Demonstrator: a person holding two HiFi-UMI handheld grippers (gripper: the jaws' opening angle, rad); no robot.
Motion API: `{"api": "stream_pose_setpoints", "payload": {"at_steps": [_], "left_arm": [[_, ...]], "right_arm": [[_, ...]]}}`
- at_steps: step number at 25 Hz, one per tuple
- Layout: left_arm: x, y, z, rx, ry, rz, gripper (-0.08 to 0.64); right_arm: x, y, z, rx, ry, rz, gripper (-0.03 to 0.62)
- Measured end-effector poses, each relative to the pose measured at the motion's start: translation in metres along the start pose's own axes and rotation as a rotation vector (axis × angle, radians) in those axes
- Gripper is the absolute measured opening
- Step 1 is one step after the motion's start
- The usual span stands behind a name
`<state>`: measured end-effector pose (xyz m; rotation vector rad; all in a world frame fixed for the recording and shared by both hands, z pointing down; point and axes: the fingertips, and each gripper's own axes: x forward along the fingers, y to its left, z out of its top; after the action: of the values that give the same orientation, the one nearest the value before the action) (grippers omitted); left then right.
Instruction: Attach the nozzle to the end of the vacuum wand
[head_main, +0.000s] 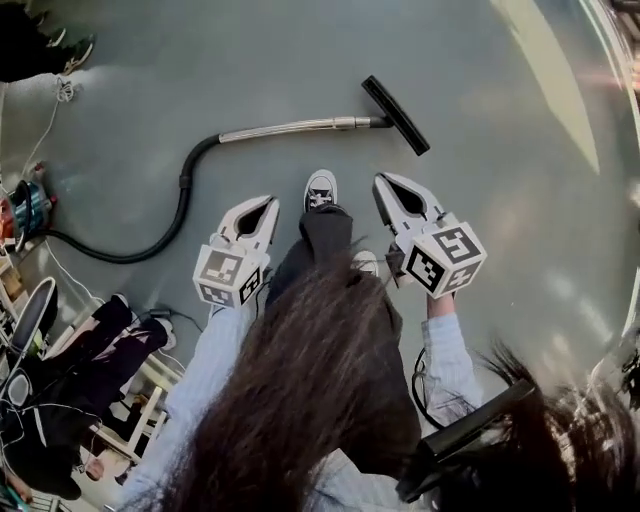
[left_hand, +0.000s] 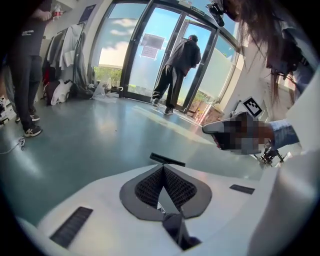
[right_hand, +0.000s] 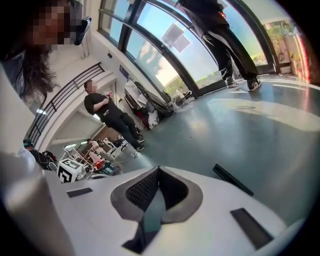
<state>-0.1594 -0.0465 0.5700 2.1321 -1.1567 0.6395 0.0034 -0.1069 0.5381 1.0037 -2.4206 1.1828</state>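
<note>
a person with long dark hair holds two white grippers out over a grey floor (head_main: 500, 150). the left gripper (head_main: 268, 205) and the right gripper (head_main: 381, 182) each have their jaws pressed together, tips meeting, with nothing pinched between them. both hang clear of the floor and well apart from the vacuum parts. between the two tools, a white-toed shoe (head_main: 321, 189) points forward. just past the shoe the metal wand (head_main: 295, 127) lies flat on the floor, running left to right. the black nozzle (head_main: 396, 114) sits at its right-hand end, set crosswise to the tube and touching it. from the wand's other end a black hose (head_main: 183, 195) curves back in a wide loop to the vacuum cleaner (head_main: 30, 205) at the left edge of the room. farther off, a bystander in black (right_hand: 107, 112) stands near a cluttered corner of racks and bags. at the far side another person in dark clothes (left_hand: 177, 70) stands in the opening of tall glass doors (left_hand: 145, 50), with blue sky and greenery beyond.
</note>
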Motion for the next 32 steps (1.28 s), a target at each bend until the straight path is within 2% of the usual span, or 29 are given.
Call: {"api": "stream_pose_setpoints", "payload": {"at_steps": [7, 11, 14, 19, 24, 26, 32], "left_arm": [[-0.131, -0.076, 0.073, 0.052, -0.051, -0.075, 0.005], [-0.2, -0.109, 0.123, 0.021, -0.16, -0.028, 0.005], [-0.255, -0.144, 0.142, -0.017, -0.204, 0.011, 0.005], [-0.33, -0.203, 0.138, -0.065, -0.22, -0.018, 0.005], [-0.384, -0.222, 0.119, -0.185, -0.267, -0.043, 0.005], [-0.4, -0.224, 0.117, -0.208, -0.293, -0.054, 0.005], [-0.456, -0.227, 0.119, -0.157, -0.379, -0.103, 0.005]], "right_arm": [[-0.11, 0.127, 0.029, -0.04, 0.066, -0.012, 0.005], [-0.168, 0.189, 0.063, -0.103, 0.072, -0.005, 0.005], [-0.214, 0.229, 0.079, -0.113, 0.073, -0.004, 0.005], [-0.261, 0.279, 0.085, -0.139, 0.068, -0.004, 0.005], [-0.268, 0.327, 0.075, -0.14, 0.041, 0.008, 0.005], [-0.267, 0.344, 0.069, -0.143, 0.037, 0.013, 0.005], [-0.268, 0.4, 0.047, -0.155, -0.004, -0.009, 0.005]]}}
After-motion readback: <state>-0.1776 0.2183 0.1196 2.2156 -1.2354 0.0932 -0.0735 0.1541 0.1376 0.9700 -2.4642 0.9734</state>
